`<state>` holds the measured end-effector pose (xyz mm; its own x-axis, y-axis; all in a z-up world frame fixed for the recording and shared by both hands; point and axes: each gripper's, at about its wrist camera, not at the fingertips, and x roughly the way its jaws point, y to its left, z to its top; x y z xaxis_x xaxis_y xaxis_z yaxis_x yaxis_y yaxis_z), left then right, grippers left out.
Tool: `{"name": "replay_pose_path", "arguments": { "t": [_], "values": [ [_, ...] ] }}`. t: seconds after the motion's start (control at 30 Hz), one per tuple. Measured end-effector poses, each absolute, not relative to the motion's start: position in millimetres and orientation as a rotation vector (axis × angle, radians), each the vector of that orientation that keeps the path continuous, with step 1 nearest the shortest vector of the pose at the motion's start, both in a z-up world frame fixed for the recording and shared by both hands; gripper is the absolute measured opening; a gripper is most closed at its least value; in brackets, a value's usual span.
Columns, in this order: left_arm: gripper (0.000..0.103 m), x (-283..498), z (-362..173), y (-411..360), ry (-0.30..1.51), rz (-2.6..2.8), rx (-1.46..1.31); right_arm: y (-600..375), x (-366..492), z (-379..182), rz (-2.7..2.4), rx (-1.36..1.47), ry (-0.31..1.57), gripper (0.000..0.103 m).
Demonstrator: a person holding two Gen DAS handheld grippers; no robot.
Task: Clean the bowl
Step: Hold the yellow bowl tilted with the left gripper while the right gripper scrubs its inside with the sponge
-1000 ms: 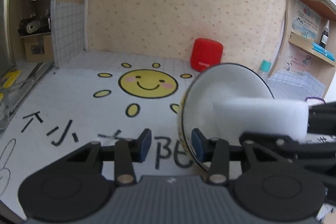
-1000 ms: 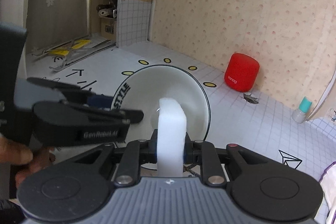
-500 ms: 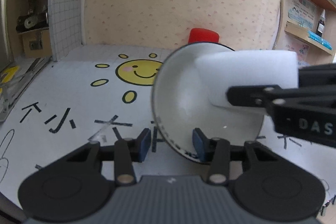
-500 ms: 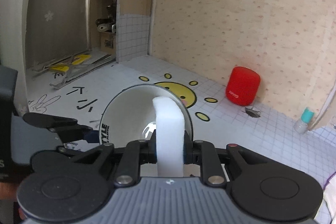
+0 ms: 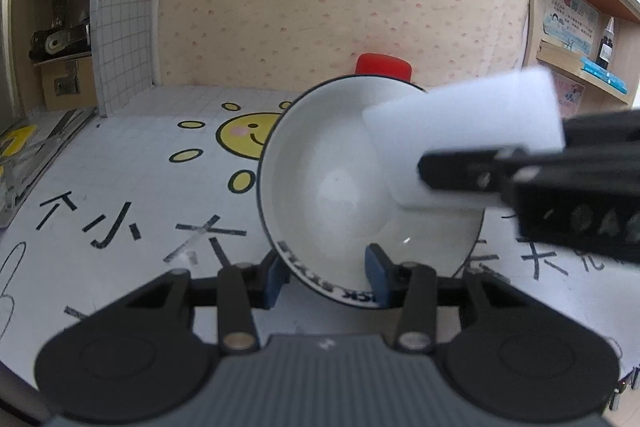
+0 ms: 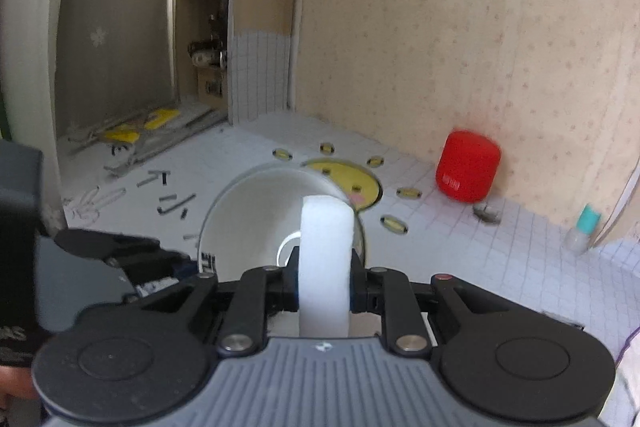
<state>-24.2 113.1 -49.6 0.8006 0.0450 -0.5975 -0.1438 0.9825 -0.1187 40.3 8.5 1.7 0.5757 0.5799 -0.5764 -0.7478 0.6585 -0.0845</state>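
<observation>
The bowl point(image 5: 344, 187) is being gripped by its rim, tilted, in the downward-angled left claw point(image 5: 326, 277); the sponge point(image 6: 326, 259) is being clenched inside the bowl by the right claw point(image 6: 323, 291).

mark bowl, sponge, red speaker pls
bowl point(image 5: 332, 183): left wrist view, white inner wall.
sponge point(image 6: 325, 251): right wrist view, front edge above the pads.
red speaker point(image 6: 467, 166): right wrist view, middle of its side.
</observation>
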Motion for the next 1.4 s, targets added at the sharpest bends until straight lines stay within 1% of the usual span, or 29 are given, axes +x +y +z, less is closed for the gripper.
{"name": "replay_pose_path", "arguments": {
  "t": [0.3, 0.53, 0.57, 0.63, 1.0, 1.13, 1.27, 1.4],
  "values": [
    [0.04, -27.4, -47.3, 126.4, 0.633, 0.12, -0.179, 10.4, 39.7, -4.4, 0.808, -0.351, 0.557, 0.018],
    [0.04, -22.4, -39.3, 135.0, 0.588, 0.161, -0.162, 11.2, 38.5, -7.6, 0.818, -0.383, 0.565, 0.018],
    [0.043, -21.2, -40.6, 137.1, 0.594, 0.162, -0.175, 11.4, 37.9, -8.4, 0.82, -0.391, 0.568, 0.018],
    [0.042, -18.9, -43.1, 141.0, 0.607, 0.164, -0.199, 11.3, 37.3, -9.4, 0.822, -0.399, 0.57, 0.018],
    [0.042, -28.0, -50.2, 129.8, 0.623, 0.163, -0.171, 16.8, 40.6, -0.1, 0.801, -0.377, 0.522, 0.018],
    [0.041, -28.8, -49.8, 128.9, 0.622, 0.161, -0.173, 20.8, 35.1, -7.2, 0.825, -0.431, 0.542, 0.018],
    [0.042, -29.1, -49.5, 128.7, 0.625, 0.156, -0.173, 17.7, 34.0, -6.8, 0.833, -0.422, 0.55, 0.018],
    [0.042, -32.5, -50.2, 126.1, 0.625, 0.147, -0.158, 17.8, 35.2, 5.5, 0.821, -0.374, 0.504, 0.018]
  ]
}}
